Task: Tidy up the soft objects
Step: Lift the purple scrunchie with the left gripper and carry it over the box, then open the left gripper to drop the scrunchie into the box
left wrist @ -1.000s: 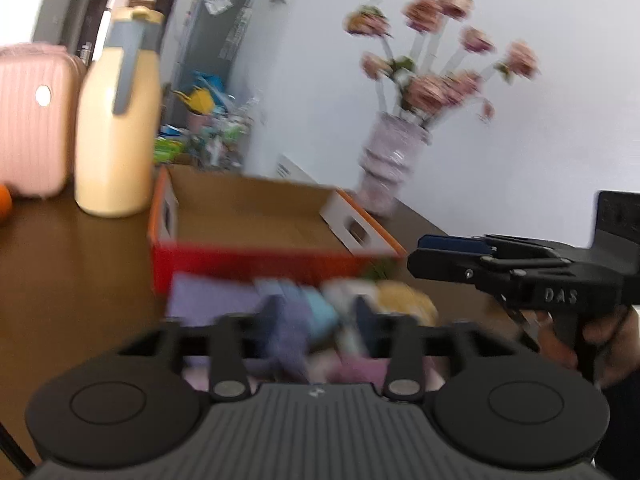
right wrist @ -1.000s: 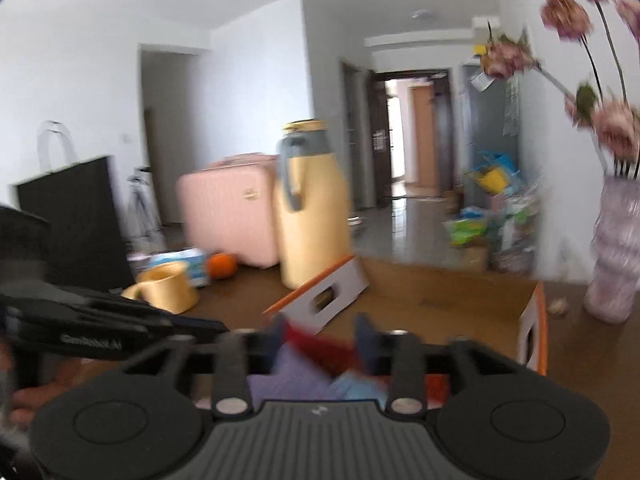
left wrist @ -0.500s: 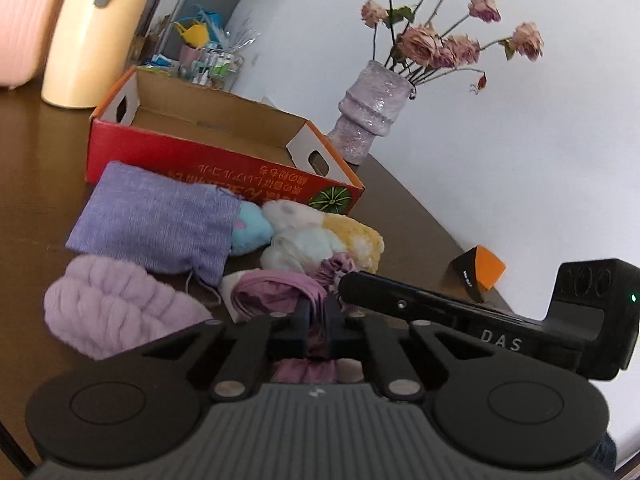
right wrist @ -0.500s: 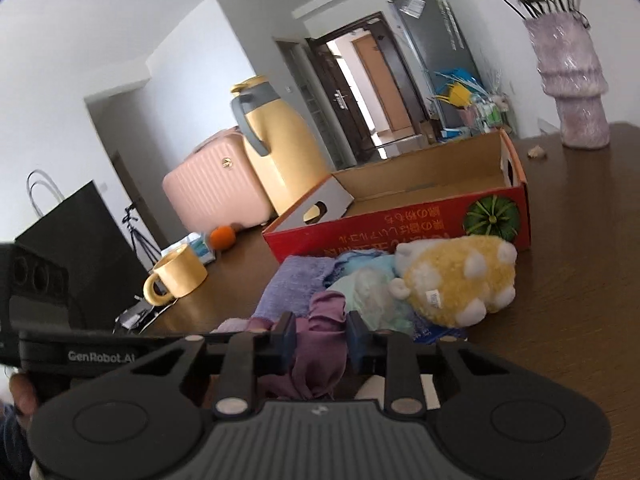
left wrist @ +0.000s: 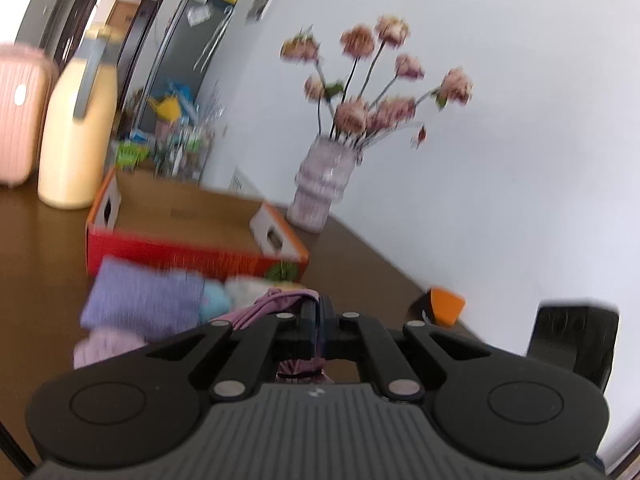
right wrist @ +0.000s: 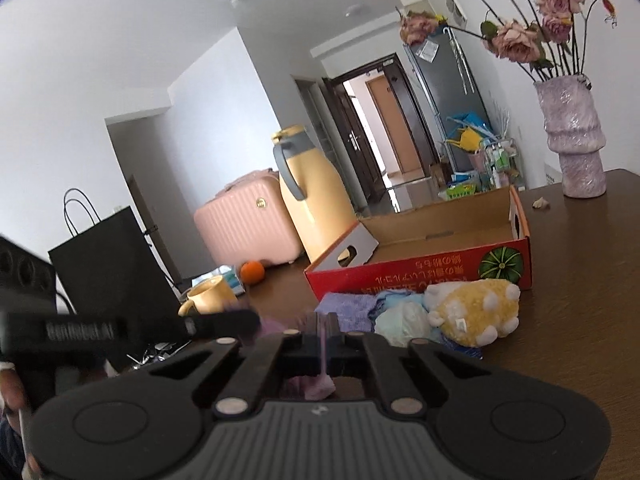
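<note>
A mauve cloth [left wrist: 272,304] hangs between both grippers, just above the brown table. My left gripper [left wrist: 320,312] is shut on one end of it. The jaws of my right gripper [right wrist: 322,328] are closing, and a thin fold of the same cloth [right wrist: 320,386] is pinched between the pads. Behind lie a purple knitted pouch [left wrist: 144,300], a pale blue plush [right wrist: 400,320], a yellow-and-white plush toy [right wrist: 472,312] and a fluffy pink band [left wrist: 108,346]. An open red cardboard box [right wrist: 420,276] stands behind them, with nothing visible inside.
A yellow thermos jug [right wrist: 312,208] and a pink suitcase [right wrist: 248,224] stand beyond the box. A purple vase of flowers [right wrist: 576,140] stands at the far right. A yellow mug [right wrist: 208,292], an orange [right wrist: 252,272] and a black paper bag [right wrist: 104,264] are at the left. An orange block [left wrist: 444,306] sits near the table edge.
Both grippers came down from the box to the pile and closed on the mauve cloth, the left first. The left has since risen with it.
</note>
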